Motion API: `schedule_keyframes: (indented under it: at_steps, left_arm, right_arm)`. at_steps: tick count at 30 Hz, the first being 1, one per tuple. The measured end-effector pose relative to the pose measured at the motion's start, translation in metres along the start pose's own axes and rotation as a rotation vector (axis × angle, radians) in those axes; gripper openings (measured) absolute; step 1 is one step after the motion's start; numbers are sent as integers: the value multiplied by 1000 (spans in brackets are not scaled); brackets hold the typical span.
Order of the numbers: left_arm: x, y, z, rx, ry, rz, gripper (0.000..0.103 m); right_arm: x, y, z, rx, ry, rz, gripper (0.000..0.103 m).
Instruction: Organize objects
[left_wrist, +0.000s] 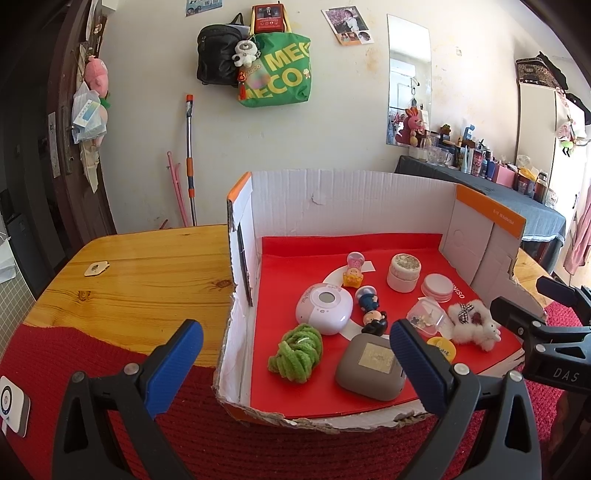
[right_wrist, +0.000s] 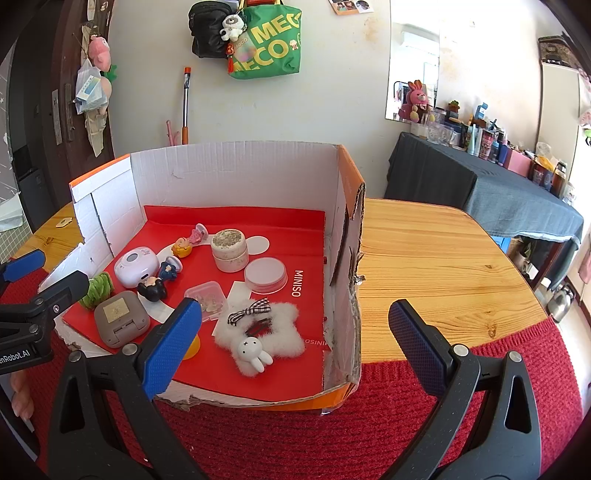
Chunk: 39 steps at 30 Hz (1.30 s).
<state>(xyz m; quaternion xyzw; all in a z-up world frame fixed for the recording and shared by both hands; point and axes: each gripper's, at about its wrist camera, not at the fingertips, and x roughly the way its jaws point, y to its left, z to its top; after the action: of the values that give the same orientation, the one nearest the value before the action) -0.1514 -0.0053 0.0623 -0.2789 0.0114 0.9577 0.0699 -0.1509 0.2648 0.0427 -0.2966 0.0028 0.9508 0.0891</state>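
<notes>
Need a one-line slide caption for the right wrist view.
Open right gripper hovering before a cardboard box of trinkets, nearest a fluffy white bunny clip.

MINISO — red sheet (right_wrist: 295, 254), MECO — green bag (right_wrist: 267, 40)

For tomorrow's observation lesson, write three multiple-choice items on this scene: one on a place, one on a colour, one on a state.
1. Where does the green yarn lie?
A. in the box
B. on the bare table
C. on the wall

2. What colour is the sheet lining the box?
A. blue
B. red
C. white

3. How do the jaws of the left gripper and right gripper stand?
A. both open, empty
B. both shut on a toy
C. left shut, right open

Answers: 1 A, the yarn sits on the box floor beside the grey case. 2 B, the liner is bright red. 3 A, each wrist view shows wide-spread fingers with nothing between.
</notes>
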Motion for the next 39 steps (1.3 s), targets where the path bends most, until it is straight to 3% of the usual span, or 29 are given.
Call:
schedule_keyframes:
  at_steps: [28, 39]
  left_arm:
    - [-2, 2, 0, -6, -4, 4, 103]
    - [-19, 3, 4, -21, -51, -14, 103]
  right_arm:
    - [0, 0, 0, 2, 1, -2, 103]
    - [-20, -8, 4, 27, -62, 10, 103]
